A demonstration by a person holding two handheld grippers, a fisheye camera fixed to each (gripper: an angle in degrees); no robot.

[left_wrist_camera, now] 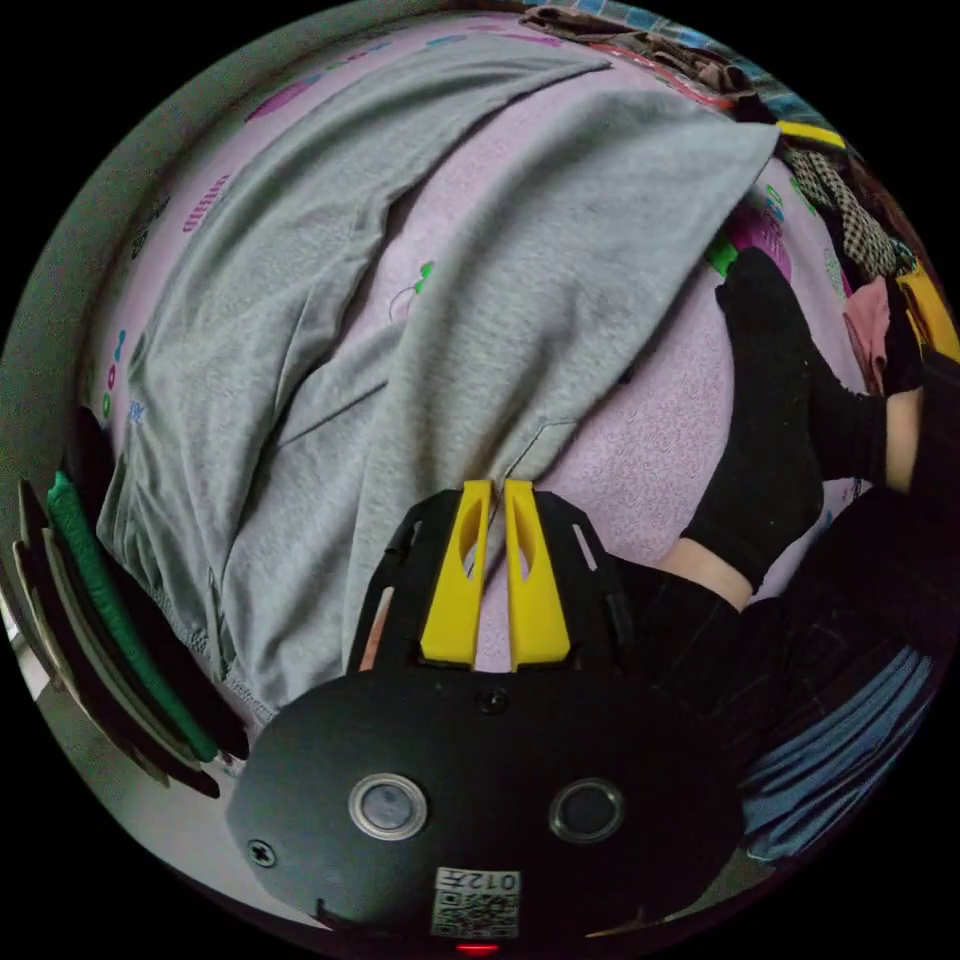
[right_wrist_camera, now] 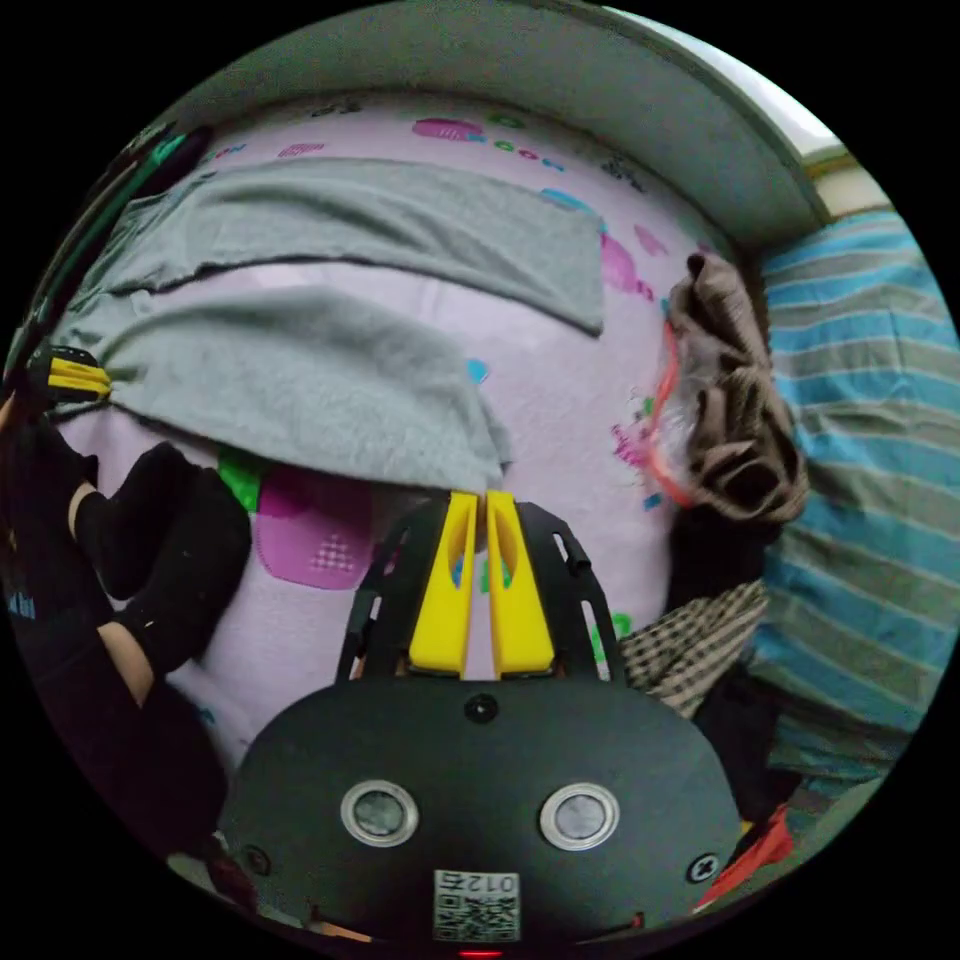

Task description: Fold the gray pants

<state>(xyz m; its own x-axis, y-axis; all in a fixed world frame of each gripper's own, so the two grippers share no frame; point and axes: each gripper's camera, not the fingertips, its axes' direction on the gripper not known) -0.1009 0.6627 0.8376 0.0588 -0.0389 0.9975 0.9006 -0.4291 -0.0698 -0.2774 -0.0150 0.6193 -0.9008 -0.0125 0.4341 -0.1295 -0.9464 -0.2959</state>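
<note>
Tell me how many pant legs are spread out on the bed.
2. One pant leg lies nearer the person's socks, its hem by the right gripper; the other pant leg lies beyond it, toward the gray wall.

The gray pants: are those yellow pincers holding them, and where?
Yes. The left gripper pinches the near leg's edge of the gray pants; the right gripper pinches that leg's hem corner.

A home bedroom: a pink patterned bedsheet (right_wrist_camera: 560, 390), a striped pillow (right_wrist_camera: 860, 420), piled clothes (right_wrist_camera: 735, 430).

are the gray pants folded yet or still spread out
Spread out: the gray pants lie flat on the pink sheet, both legs apart, none doubled over.
</note>
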